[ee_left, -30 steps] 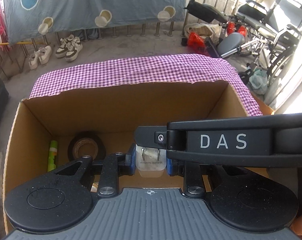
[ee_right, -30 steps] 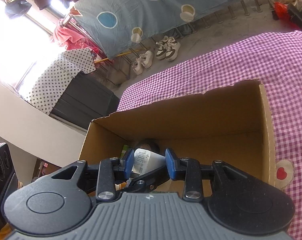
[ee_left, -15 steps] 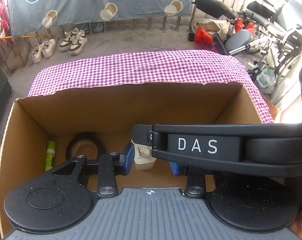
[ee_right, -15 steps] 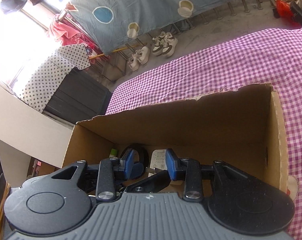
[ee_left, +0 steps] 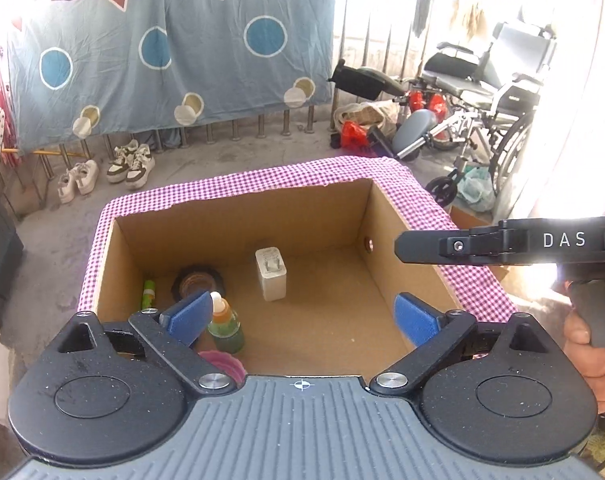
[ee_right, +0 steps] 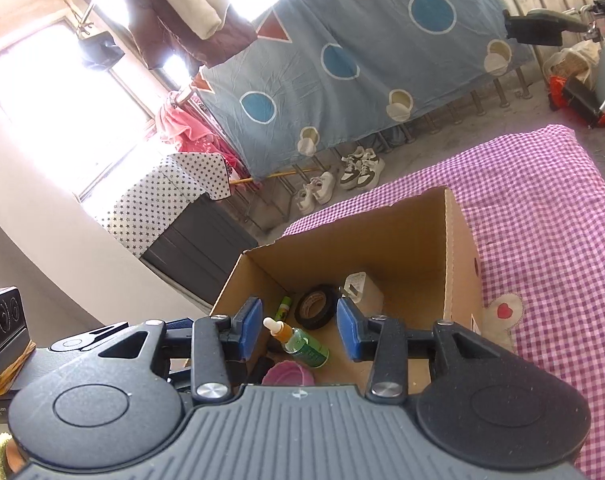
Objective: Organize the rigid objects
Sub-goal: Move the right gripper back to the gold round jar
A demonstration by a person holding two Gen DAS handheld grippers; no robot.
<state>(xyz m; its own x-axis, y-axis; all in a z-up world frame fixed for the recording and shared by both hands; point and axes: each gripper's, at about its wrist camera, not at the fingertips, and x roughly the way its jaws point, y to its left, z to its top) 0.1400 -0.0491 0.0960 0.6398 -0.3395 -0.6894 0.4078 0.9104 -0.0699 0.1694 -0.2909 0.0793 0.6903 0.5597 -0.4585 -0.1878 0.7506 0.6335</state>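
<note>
A white charger plug [ee_left: 270,274] [ee_right: 360,290] rests on the floor of the open cardboard box [ee_left: 406,220] [ee_right: 454,248], prongs showing, free of both grippers. My left gripper [ee_left: 302,316] hangs above the box's near side, its jaws opening wide with nothing between them. My right gripper [ee_right: 299,328] is also over the near edge, jaws opening, and nothing is pressed by its blue pads [ee_right: 348,328]. Its black body [ee_left: 462,246] reaches in from the right in the left wrist view, held by a hand [ee_left: 590,344].
In the box lie a black tape roll [ee_left: 198,282], a green tube [ee_left: 148,292], a green dropper bottle [ee_left: 224,326] and a pink item [ee_left: 222,362]. The box stands on a purple gingham cloth [ee_right: 542,220]. Shoes [ee_left: 130,160] and a wheelchair [ee_left: 494,92] stand beyond.
The left gripper let go of the white charger, which now rests on the box floor, and opened wide. Both grippers pulled back and up out of the box. The right jaws widened a little.
</note>
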